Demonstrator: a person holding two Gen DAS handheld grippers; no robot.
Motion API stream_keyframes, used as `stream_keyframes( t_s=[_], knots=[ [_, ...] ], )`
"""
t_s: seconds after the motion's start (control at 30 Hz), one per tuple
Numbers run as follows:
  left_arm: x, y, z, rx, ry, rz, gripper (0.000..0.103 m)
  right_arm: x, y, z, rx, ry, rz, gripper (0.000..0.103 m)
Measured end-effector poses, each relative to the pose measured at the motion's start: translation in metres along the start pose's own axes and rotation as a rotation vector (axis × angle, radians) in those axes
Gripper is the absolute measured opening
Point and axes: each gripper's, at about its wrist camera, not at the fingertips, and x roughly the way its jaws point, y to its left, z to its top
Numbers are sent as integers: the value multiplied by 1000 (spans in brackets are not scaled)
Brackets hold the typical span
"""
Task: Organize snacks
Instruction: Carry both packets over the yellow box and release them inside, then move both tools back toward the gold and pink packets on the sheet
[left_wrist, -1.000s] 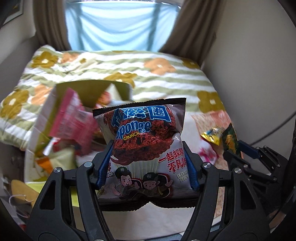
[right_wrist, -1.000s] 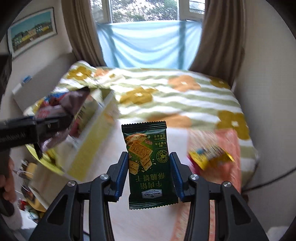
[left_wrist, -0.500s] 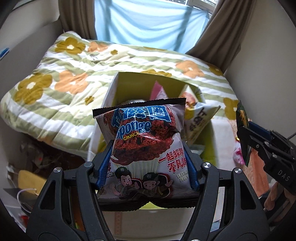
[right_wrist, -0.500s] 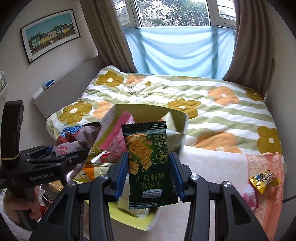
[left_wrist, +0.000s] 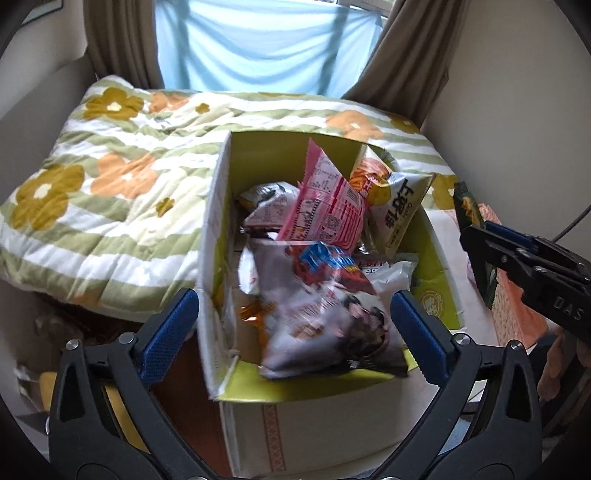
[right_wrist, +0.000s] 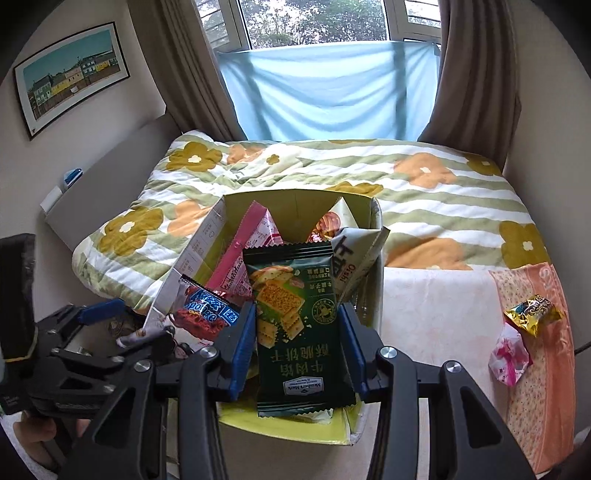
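An open cardboard box (left_wrist: 216, 236) with a yellow-green inside stands at the bed's edge and holds several snack bags. My left gripper (left_wrist: 295, 325) is open above the box's near end. The Sponge Crunch bag (left_wrist: 325, 314) is blurred between its fingers and lies loose on the pile; it also shows in the right wrist view (right_wrist: 207, 314). My right gripper (right_wrist: 297, 350) is shut on a dark green cracker pack (right_wrist: 295, 325) and holds it upright over the box (right_wrist: 192, 251). In the left wrist view that gripper (left_wrist: 524, 258) is at the right.
A pink bag (left_wrist: 328, 206) and a cream bag (left_wrist: 399, 206) stand in the box. A gold snack (right_wrist: 535, 314) and a pink wrapped snack (right_wrist: 509, 358) lie on the cloth at the right. The flowered quilt (right_wrist: 424, 199) covers the bed behind.
My left gripper has opened and let go of the Sponge Crunch bag, which has dropped into the box. My right gripper has moved left with the green pack, over the box.
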Motion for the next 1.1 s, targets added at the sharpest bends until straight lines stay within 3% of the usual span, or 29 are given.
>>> stream_keyframes(
  t_s=[0.2, 0.5, 0.57, 0.63, 0.7, 1.1],
  knots=[
    [-25, 22, 1, -85, -53, 5, 103, 12, -1, 7, -3, 39, 13, 41],
    [-24, 34, 1, -141, -37, 33, 103, 34, -5, 16, -8, 100, 34, 41],
    [-25, 32, 1, -140, -42, 43, 103, 39, -5, 17, -18, 104, 28, 48],
    [-24, 33, 2, -141, -45, 55, 103, 37, -5, 17, -12, 77, 25, 81],
    [-25, 34, 1, -148, -43, 53, 103, 31, -7, 15, 9, 50, 46, 94],
    [-26, 33, -5, -136, -32, 11, 103, 11, -8, 1, 46, 18, 9, 94]
  ],
)
